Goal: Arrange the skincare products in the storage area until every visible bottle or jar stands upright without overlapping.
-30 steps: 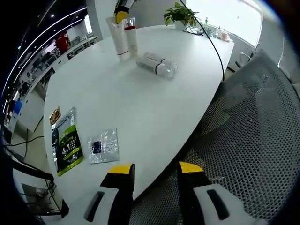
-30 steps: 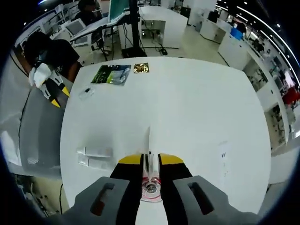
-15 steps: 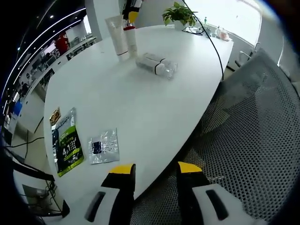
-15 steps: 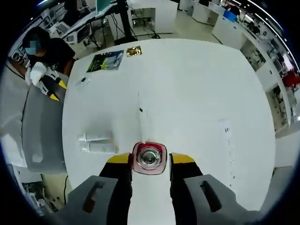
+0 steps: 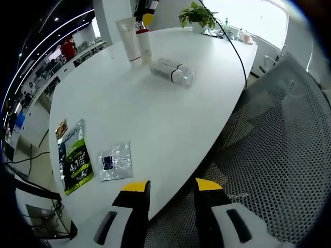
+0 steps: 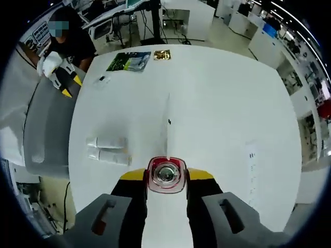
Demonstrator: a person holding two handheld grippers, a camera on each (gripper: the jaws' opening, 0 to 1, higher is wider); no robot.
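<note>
On the white table [image 5: 155, 113], the right gripper's [image 6: 165, 178] jaws flank an upright red-capped bottle [image 6: 165, 174]; left gripper [image 5: 168, 194] jaws apart.

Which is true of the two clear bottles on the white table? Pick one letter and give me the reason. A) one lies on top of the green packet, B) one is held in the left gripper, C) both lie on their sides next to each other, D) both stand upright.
C: in the left gripper view the two clear bottles lie side by side on the white table, near the two upright tubes.
</note>
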